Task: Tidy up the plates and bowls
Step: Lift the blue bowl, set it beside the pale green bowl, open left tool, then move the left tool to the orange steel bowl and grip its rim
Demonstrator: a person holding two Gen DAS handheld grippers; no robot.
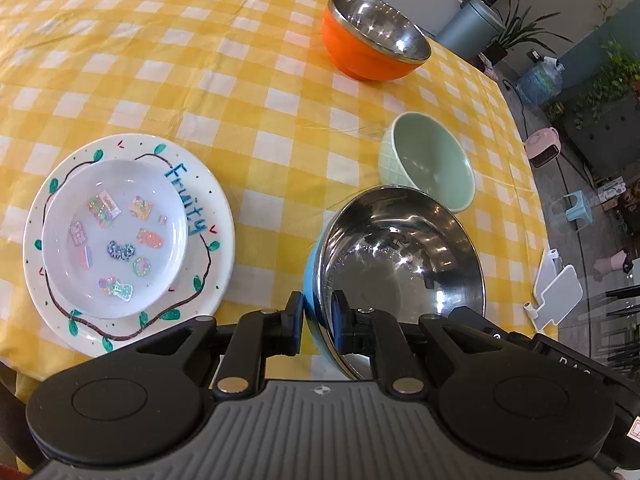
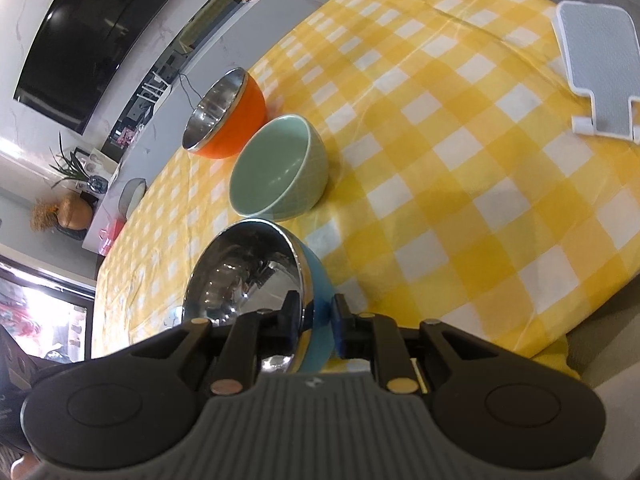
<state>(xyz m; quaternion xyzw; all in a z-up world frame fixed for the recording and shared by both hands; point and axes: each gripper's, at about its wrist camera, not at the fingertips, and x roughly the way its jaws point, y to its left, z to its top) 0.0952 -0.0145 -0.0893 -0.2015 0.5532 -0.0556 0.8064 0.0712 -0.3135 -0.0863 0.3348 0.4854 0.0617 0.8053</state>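
Observation:
A blue bowl with a steel inside [image 1: 400, 272] is held by both grippers at its rim. My left gripper [image 1: 318, 316] is shut on the rim, one finger inside and one outside. My right gripper [image 2: 316, 316] is shut on the same blue bowl [image 2: 248, 276] from the other side. A pale green bowl [image 1: 430, 162] [image 2: 280, 168] sits just beyond it. An orange bowl with a steel inside [image 1: 372, 36] [image 2: 226, 114] stands farther back. At the left, a small white dish with stickers [image 1: 114, 236] rests on a larger white plate [image 1: 212, 200] painted with vines.
The table wears a yellow checked cloth [image 1: 240, 92]. A white tablet stand [image 2: 596, 68] sits near the table's edge and shows in the left wrist view [image 1: 558, 296]. Beyond the edge are plants, a bin and a small stool on the floor.

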